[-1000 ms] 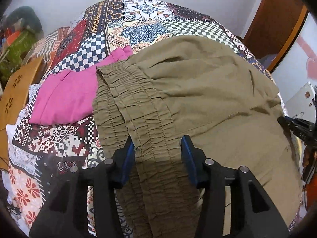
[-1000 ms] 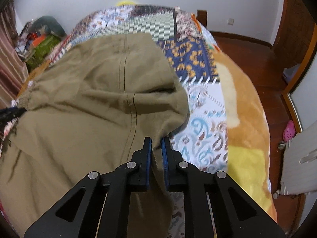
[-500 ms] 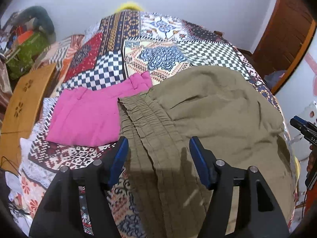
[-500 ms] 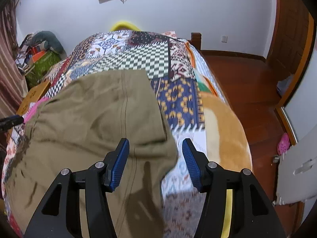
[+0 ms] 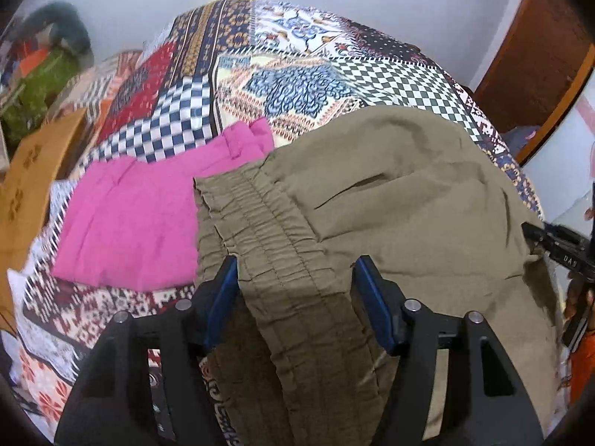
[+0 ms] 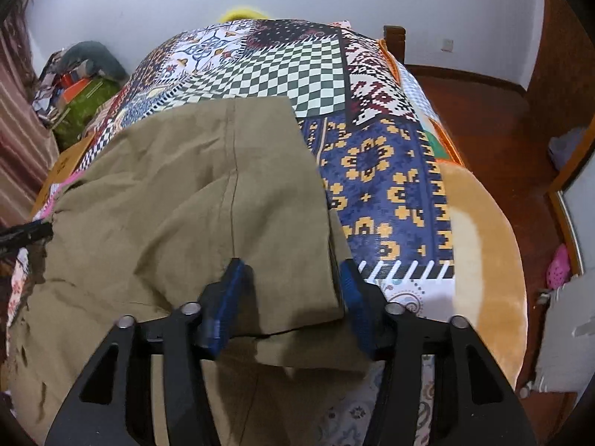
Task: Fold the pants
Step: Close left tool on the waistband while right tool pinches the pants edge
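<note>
Olive-green pants [image 5: 390, 200] lie folded on the patchwork bed cover; they also show in the right wrist view [image 6: 186, 208]. The gathered elastic waistband [image 5: 267, 230] runs toward my left gripper [image 5: 297, 278], which is open with a finger on each side of the band. My right gripper [image 6: 290, 282] is open above the folded leg-end corner [image 6: 319, 297], holding nothing. The right gripper's tip shows at the right edge of the left wrist view [image 5: 557, 247].
Folded pink pants [image 5: 148, 215] lie left of the olive pair, touching its waistband. The patchwork cover [image 6: 282, 70] stretches beyond. A wooden board [image 5: 26, 178] and clutter [image 6: 74, 89] sit left of the bed. A wooden floor [image 6: 502, 130] lies right.
The right gripper went from shut on the pants' corner to open, letting it go. Both grippers pulled back from the cloth. The left jaws spread wider around the waistband.
</note>
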Tool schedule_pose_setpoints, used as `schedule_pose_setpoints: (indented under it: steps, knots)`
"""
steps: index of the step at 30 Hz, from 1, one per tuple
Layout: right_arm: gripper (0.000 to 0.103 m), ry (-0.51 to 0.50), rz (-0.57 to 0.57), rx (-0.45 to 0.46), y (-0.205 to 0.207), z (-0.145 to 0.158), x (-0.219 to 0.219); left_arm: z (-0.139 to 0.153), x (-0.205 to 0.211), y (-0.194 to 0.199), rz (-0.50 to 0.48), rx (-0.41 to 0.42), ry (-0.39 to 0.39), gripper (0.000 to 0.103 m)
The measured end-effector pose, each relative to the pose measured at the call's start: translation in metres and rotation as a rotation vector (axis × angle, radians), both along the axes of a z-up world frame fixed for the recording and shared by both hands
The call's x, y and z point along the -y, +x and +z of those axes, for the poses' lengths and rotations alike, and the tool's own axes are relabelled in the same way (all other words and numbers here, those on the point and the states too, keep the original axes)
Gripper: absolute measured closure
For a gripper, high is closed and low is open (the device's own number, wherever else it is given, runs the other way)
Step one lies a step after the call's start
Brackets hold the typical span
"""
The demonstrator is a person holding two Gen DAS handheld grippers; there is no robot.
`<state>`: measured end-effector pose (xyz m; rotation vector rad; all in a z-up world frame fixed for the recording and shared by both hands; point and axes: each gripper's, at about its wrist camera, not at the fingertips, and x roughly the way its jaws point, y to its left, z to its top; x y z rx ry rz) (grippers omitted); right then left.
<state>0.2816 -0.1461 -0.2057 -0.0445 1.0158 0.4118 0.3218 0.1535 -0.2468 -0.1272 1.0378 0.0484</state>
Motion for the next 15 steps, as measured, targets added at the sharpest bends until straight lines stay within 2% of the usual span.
schedule_pose_setpoints:
  steps: [1, 3, 4, 5, 6, 7, 9, 12, 15]
  knots:
    - [0.072, -0.021, 0.003, 0.014, -0.002, 0.0, 0.0, 0.001, 0.002, 0.0, -0.003, 0.01, 0.024, 0.045]
    - [0.085, -0.053, 0.0, 0.034, -0.004, 0.002, 0.001, 0.003, 0.003, 0.001, 0.001, 0.022, 0.055, 0.055]
    - [0.087, -0.05, 0.0, 0.033, -0.004, 0.001, 0.004, 0.004, 0.002, 0.002, -0.001, 0.026, 0.057, 0.055]
    - [0.087, -0.038, 0.002, 0.028, -0.005, 0.001, 0.007, 0.006, 0.0, 0.001, -0.002, 0.03, 0.047, 0.062]
    - [0.088, -0.036, 0.001, 0.028, -0.005, 0.001, 0.009, 0.008, -0.002, 0.001, 0.003, 0.037, 0.052, 0.075]
    - [0.088, -0.042, 0.003, 0.03, -0.006, 0.0, 0.009, 0.01, -0.004, 0.001, 0.006, 0.04, 0.06, 0.078]
    - [0.088, -0.064, 0.012, 0.04, -0.007, -0.001, 0.007, 0.013, -0.011, 0.002, 0.007, 0.047, 0.026, 0.083]
    - [0.089, -0.071, 0.014, 0.039, -0.009, 0.0, 0.007, 0.01, -0.023, 0.004, 0.036, 0.022, -0.038, 0.084]
    - [0.089, -0.058, 0.006, 0.03, -0.01, 0.0, 0.01, 0.008, -0.028, 0.001, 0.058, 0.013, -0.049, 0.084]
